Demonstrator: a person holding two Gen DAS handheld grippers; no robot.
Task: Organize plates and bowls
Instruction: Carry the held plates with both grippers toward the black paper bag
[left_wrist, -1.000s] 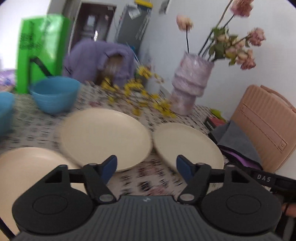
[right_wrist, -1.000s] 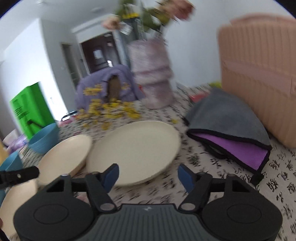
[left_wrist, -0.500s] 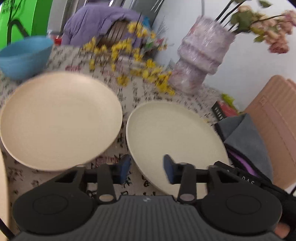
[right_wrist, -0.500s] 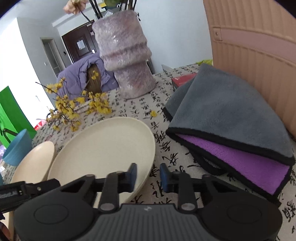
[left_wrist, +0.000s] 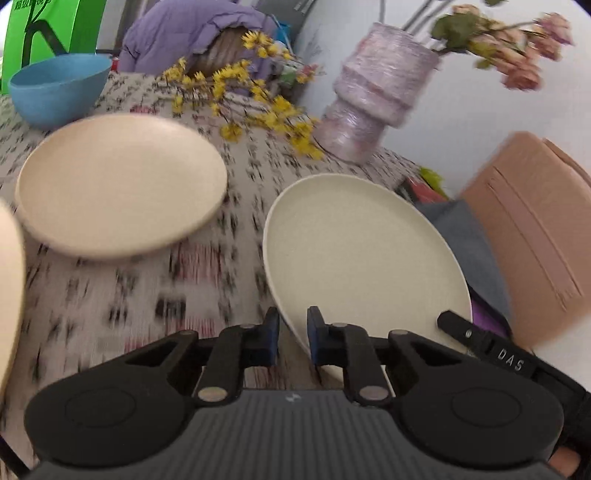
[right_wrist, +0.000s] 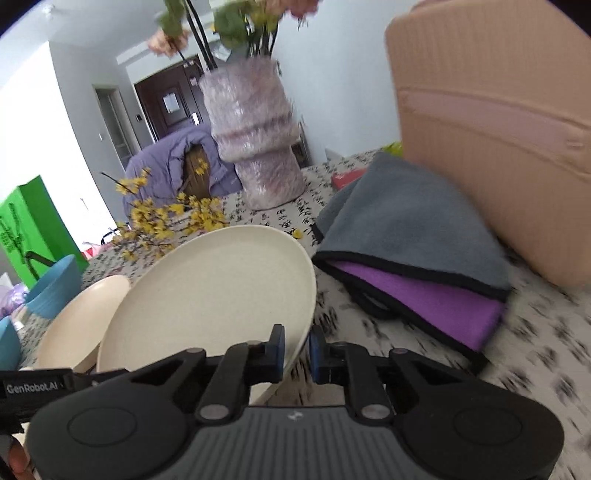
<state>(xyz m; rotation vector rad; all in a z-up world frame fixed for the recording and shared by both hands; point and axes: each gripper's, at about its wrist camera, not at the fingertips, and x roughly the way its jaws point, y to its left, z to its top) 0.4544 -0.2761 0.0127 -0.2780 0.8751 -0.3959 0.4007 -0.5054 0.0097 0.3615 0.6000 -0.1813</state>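
Note:
A cream plate (left_wrist: 365, 254) is held tilted above the patterned tablecloth. My left gripper (left_wrist: 291, 338) is shut on its near left rim. My right gripper (right_wrist: 296, 350) is shut on its near right rim, and the plate (right_wrist: 214, 295) rises away from it. A second, beige plate (left_wrist: 118, 184) lies flat to the left, also in the right wrist view (right_wrist: 77, 317). The edge of a third plate (left_wrist: 9, 280) shows at the far left. A blue bowl (left_wrist: 59, 92) stands behind it; another blue bowl (right_wrist: 7, 343) sits at the left edge.
A pink wrapped vase (left_wrist: 373, 96) with roses stands at the back. Yellow flower sprigs (left_wrist: 251, 92) lie beside it. A grey and purple folded cloth (right_wrist: 413, 251) lies right of the plate. A pink chair back (right_wrist: 491, 122) stands at the right. A green bag (right_wrist: 26, 229) stands far left.
Both grippers went from wide open to shut on the cream plate's rim, one on each side. The plate has lifted and tilted off the table.

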